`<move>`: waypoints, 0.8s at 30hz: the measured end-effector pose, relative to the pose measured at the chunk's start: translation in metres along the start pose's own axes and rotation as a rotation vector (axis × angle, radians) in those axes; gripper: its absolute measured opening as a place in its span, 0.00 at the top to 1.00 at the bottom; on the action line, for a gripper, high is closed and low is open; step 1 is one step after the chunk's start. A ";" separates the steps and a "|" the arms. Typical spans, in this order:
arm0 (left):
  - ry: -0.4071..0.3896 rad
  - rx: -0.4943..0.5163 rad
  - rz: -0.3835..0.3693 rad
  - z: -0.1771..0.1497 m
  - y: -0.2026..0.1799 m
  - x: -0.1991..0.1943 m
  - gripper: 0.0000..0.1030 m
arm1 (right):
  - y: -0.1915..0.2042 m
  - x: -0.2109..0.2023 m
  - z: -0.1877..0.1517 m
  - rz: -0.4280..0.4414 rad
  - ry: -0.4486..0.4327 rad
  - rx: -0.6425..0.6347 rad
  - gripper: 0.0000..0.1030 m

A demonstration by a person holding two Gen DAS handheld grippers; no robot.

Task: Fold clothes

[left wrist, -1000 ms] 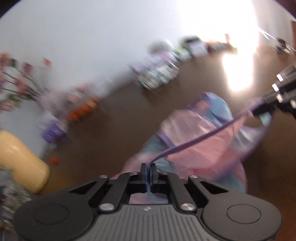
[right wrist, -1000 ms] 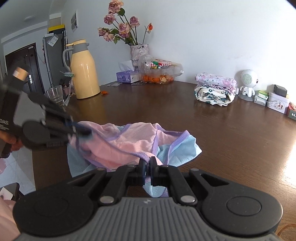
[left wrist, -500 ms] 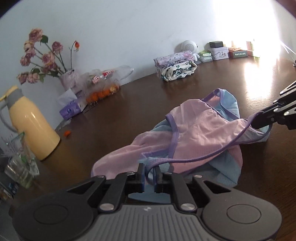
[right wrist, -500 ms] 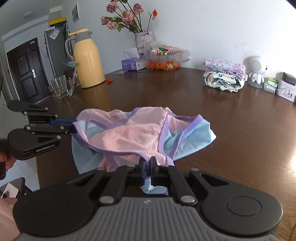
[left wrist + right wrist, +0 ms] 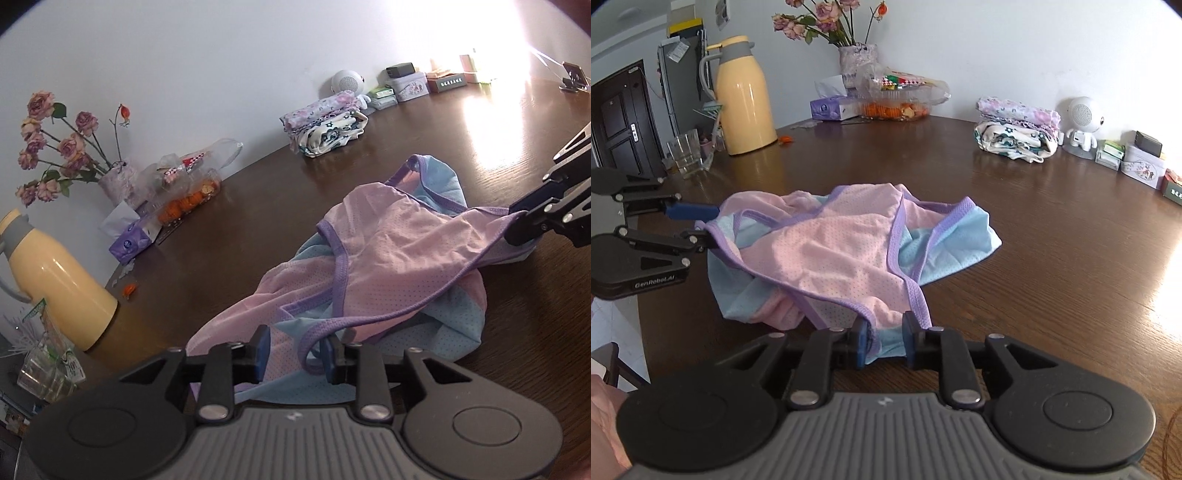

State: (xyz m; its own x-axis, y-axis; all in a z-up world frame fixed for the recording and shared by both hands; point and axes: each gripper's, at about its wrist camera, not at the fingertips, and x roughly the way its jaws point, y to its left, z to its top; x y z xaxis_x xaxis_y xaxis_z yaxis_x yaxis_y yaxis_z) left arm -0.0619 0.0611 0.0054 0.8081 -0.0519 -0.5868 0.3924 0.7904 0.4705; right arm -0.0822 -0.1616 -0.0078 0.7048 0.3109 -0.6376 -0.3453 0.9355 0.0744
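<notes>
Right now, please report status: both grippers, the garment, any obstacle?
Left gripper, right gripper: jaws just opened, purple trim loose between. Pink-and-blue mesh garment lying on wooden table, unfolded. No obstacle nearby.

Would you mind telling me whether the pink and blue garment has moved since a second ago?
Yes. The garment has come down from hanging between both tongs to lie slack on the table, nearer than the folded stack.
</notes>
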 end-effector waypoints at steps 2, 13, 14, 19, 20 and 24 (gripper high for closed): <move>-0.003 -0.005 -0.006 -0.001 0.001 0.002 0.73 | 0.003 -0.001 -0.002 -0.022 0.004 -0.016 0.69; -0.021 -0.045 -0.039 -0.005 -0.002 0.000 0.96 | 0.008 -0.008 -0.009 -0.155 0.008 -0.020 0.54; -0.017 -0.057 -0.038 -0.006 -0.001 0.000 0.96 | 0.008 -0.008 -0.010 -0.159 0.013 -0.013 0.54; -0.008 -0.077 -0.048 -0.014 0.000 -0.004 0.93 | 0.009 -0.012 -0.014 -0.150 0.026 0.025 0.54; -0.010 -0.073 -0.053 -0.015 -0.001 -0.006 0.91 | 0.010 -0.013 -0.015 -0.151 0.027 0.031 0.54; -0.036 -0.037 -0.061 -0.017 -0.004 -0.011 0.84 | 0.011 -0.017 -0.016 -0.147 0.035 0.068 0.60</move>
State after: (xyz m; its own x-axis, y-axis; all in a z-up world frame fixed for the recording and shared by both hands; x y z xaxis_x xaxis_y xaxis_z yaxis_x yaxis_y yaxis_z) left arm -0.0800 0.0684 -0.0014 0.7986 -0.1218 -0.5894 0.4253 0.8071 0.4095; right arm -0.1078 -0.1587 -0.0086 0.7223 0.1652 -0.6716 -0.1965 0.9801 0.0298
